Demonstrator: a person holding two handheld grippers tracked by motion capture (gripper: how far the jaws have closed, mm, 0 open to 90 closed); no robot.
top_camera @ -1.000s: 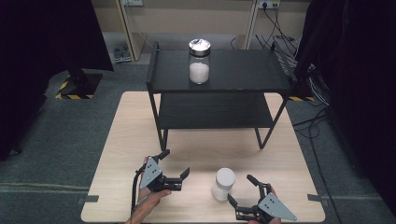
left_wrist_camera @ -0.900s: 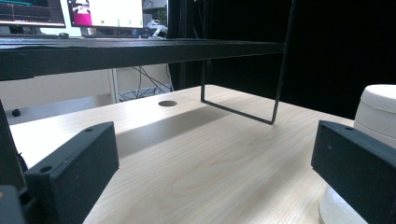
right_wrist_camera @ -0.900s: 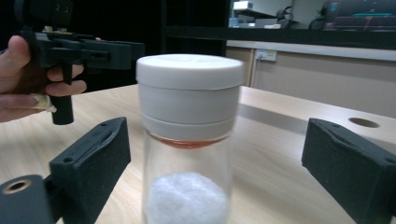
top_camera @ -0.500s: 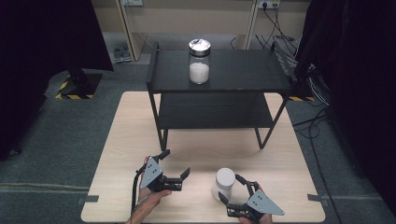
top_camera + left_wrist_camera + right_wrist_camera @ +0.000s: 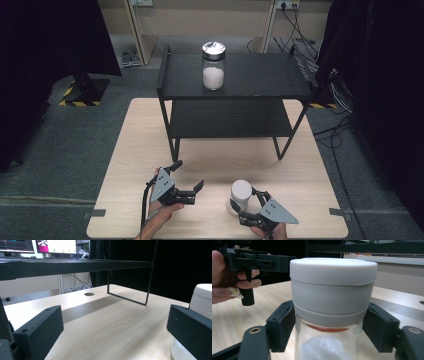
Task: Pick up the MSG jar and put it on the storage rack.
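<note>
The jar [image 5: 241, 196], white-lidded with clear glass below and white powder inside, stands upright on the table [image 5: 130, 150] near its front edge, at about 5 o'clock from the table's middle. Bare wood lies open all round it: toward the shelf [image 5: 240, 80] at 12 o'clock and out to the table's right edge at 3 o'clock. The right gripper [image 5: 245, 205] comes at it from 5 o'clock; its jaws have just been closing and now sit against the jar's sides just under the lid, one on each side, gripping it. No label or writing can be read on the jar; a red band shows inside the glass beneath the lid.

At 9 o'clock from the jar, apart from it, the left gripper [image 5: 189, 176] is held by a hand [image 5: 162, 212] with its jaws wide apart and nothing between them.

On the shelf's top stands a second jar [image 5: 213, 65] with a dark lid.
</note>
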